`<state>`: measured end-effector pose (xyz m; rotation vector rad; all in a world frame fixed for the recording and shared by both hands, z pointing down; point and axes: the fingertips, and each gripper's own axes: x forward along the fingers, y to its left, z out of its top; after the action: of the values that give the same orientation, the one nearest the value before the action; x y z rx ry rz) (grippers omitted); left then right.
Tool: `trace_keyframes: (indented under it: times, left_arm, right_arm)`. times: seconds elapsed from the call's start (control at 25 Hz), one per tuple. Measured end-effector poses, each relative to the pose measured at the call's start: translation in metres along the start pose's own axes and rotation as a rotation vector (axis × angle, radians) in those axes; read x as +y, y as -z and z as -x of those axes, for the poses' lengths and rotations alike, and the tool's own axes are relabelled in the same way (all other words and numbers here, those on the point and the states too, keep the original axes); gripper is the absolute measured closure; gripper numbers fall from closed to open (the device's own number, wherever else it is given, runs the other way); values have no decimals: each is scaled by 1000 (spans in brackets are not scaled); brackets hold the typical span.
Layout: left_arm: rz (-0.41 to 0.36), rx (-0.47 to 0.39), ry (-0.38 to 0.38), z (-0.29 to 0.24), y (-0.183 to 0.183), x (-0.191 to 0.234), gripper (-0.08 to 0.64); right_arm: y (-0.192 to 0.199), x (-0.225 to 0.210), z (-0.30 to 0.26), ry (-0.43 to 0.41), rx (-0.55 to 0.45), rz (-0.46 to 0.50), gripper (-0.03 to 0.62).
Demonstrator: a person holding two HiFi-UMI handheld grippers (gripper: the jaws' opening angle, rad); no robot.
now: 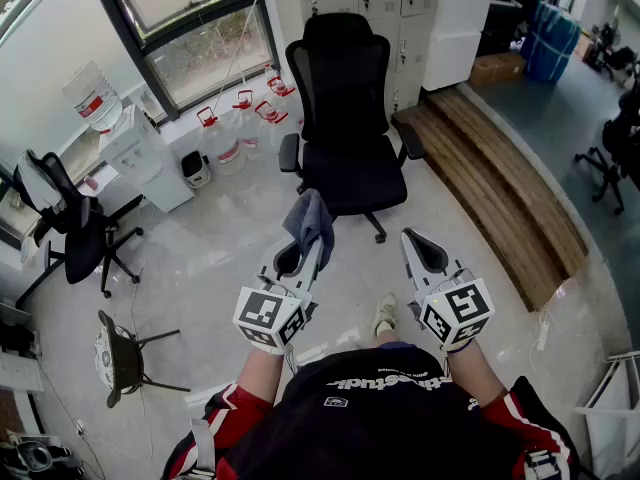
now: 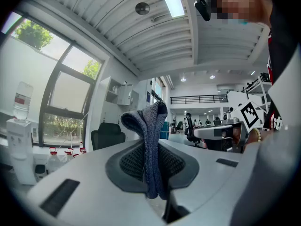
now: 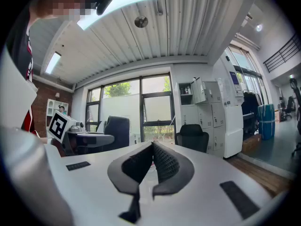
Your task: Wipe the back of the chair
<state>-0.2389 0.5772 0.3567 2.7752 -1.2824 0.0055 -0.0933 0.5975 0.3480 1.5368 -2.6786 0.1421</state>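
A pale, shiny floor point(image 1: 210, 268) fills most of the head view. A low wooden platform point(image 1: 500, 183) runs along its right side, and white cabinets point(image 1: 400, 18) line the far wall beside a large window point(image 1: 190, 18). A black office chair point(image 1: 345, 108) stands in the middle of the floor, in front of the cabinets. Its seat faces the person, and its tall back rises on the far side. A row of water jugs point(image 1: 240, 128) sits under the window to the chair's left, next to a white water cooler point(image 1: 140, 153).

The person holds both tools low and close to the body, pointed toward the chair. The chair is ahead of them and well apart from both. The left gripper point(image 1: 298, 258) is clamped on a grey cloth point(image 1: 308, 218). The cloth is pinched between the two dark padded jaws, and its folded top sticks up above them. The cloth touches nothing but the jaws and is clear of the chair. The right gripper point(image 1: 425, 251) has its jaws closed together at the tips, with nothing between them.
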Motion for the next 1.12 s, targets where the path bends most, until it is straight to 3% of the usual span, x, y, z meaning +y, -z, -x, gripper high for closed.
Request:
trace_keyframes:
  times: [0.68,1.12]
  left_arm:
    - [10,0,-5,-8,-1,8,503]
    - [19,17,-39,-57,4,37,503]
  right_arm:
    - [-3,-11,-3,6,-6,-13,586]
    - [7,-46,-48,-69,32,-12,577]
